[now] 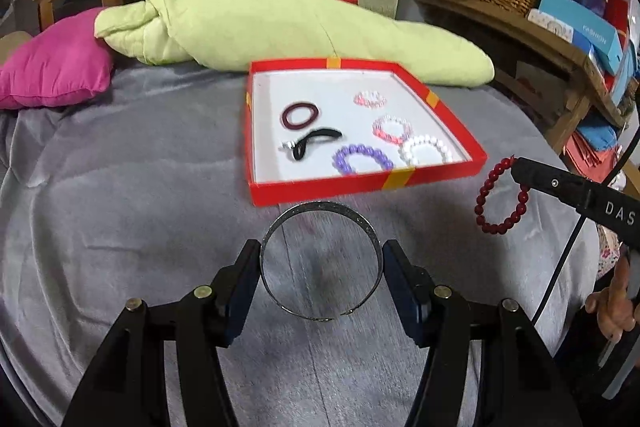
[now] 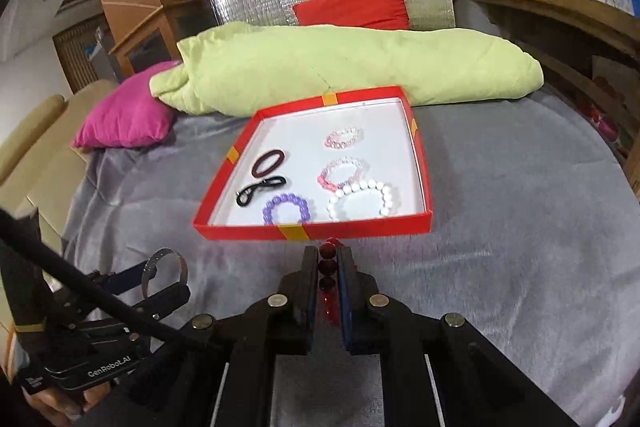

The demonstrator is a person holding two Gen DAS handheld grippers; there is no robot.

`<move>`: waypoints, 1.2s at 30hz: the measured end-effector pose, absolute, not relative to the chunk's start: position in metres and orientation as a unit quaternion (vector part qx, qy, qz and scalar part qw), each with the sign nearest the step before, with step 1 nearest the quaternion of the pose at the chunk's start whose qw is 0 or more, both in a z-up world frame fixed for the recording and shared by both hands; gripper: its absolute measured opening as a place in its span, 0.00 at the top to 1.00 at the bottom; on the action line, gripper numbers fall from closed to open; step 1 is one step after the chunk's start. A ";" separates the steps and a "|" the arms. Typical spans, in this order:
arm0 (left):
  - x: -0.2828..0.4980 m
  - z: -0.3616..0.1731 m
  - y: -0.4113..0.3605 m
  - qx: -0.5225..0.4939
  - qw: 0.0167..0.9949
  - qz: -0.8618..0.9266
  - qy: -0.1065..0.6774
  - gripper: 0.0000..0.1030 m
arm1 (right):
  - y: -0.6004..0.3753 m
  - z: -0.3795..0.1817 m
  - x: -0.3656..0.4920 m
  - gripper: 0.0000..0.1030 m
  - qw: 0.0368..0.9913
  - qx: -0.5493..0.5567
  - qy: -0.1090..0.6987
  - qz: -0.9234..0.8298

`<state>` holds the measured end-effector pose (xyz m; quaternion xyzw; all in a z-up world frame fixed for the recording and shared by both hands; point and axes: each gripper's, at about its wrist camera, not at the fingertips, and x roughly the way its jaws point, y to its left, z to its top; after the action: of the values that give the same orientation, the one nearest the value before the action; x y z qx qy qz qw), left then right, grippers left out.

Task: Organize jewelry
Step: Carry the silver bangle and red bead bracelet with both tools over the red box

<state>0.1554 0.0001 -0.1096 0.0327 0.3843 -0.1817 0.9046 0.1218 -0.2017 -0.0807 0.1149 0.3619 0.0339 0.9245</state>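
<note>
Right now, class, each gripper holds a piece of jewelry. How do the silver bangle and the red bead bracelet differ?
The silver bangle is one rigid metal band; the red bead bracelet is a string of round beads. The left gripper spans the bangle's width; the right gripper pinches the bracelet's beads, the loop dangling. Both are outside the red tray.

The left gripper (image 2: 166, 269) carries "GenRobot.AI" on its body at eight o'clock, the right gripper (image 1: 516, 167) shows "DAS" (cut off at the edge), and a blue box (image 1: 580, 27) at two o'clock reads "FASHION".
</note>
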 end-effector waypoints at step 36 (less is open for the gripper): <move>0.247 -0.074 -0.065 0.061 0.915 -0.182 0.355 0.39 | -0.247 -0.048 0.216 0.90 0.927 0.184 0.320 0.066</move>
<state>0.2470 -0.0649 -0.0742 0.0613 0.3548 -0.1817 0.9151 0.2156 -0.2475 -0.0483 0.1844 0.3202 0.0658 0.9269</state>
